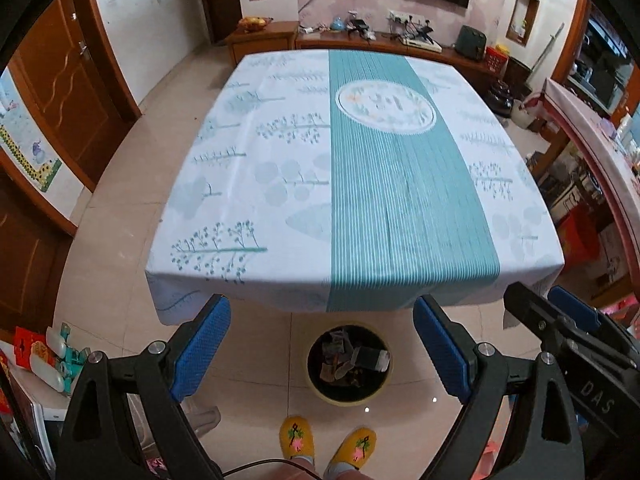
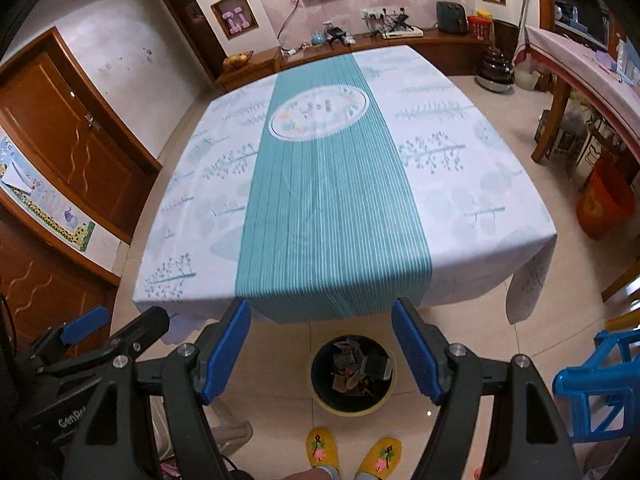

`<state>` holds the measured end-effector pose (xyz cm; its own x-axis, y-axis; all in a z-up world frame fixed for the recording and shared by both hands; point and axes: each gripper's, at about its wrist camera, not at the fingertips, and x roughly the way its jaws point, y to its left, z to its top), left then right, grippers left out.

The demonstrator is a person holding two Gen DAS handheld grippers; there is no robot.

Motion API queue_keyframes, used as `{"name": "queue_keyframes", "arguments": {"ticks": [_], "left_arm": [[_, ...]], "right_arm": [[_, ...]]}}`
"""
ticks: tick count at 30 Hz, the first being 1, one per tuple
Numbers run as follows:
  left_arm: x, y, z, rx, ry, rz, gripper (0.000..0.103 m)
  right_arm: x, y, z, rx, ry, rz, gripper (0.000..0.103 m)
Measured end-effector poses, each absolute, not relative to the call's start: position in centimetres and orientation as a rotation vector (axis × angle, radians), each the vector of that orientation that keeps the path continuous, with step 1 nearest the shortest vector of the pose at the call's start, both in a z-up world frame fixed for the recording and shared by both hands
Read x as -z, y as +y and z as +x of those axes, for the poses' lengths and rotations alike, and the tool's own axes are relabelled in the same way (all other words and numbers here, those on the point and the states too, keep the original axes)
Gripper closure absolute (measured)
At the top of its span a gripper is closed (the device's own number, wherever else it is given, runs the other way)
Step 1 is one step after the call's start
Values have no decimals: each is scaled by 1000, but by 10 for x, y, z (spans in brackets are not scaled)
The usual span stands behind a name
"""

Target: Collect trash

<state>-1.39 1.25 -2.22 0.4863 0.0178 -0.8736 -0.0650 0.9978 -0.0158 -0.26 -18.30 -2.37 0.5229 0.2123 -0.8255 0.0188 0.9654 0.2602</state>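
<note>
1. Left wrist view: I see my left gripper (image 1: 322, 346) at the bottom of the frame, its blue pads (image 1: 202, 344) spread wide with nothing between them and nothing touched.
2. Through the gap between the pads, low in the centre, sits the bin (image 1: 347, 364) on the tile floor, just in front of the near edge of the table (image 1: 240, 200).
3. The bin is round, dark inside with a yellowish rim, and holds a heap of trash (image 1: 352, 362): crumpled wrappers and paper in brown, grey and black.
4. The right gripper (image 1: 560, 320) pokes in at the lower right, apart from the table edge; from here I cannot tell how wide it stands.
5. Yellow slippers (image 1: 328, 446) stand at the bottom edge, just below the bin.
6. Right wrist view: my right gripper (image 2: 322, 350) fills the bottom, pads (image 2: 416, 350) wide apart, empty, touching nothing.
7. The bin (image 2: 352, 374) again shows between the pads, low centre, just below the tablecloth's hanging edge, with the same dark trash (image 2: 358, 366) piled inside.
8. The left gripper (image 2: 100, 328) appears at the lower left.
9. A blue stool (image 2: 600, 384) stands at the lower right, near the bin but apart from it.
</note>
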Motion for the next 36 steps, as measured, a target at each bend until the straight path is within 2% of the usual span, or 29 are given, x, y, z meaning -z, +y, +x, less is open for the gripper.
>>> {"name": "queue_keyframes", "arguments": {"ticks": [11,36], "left_arm": [[4,11,-10,-59,1028,-61,12],[-3,11,-11,-64,1019,-53,12]], "right_arm": [[-1,-183,3,-128,970,240,30],[-8,-185,-2,-131,954,235,30]]}}
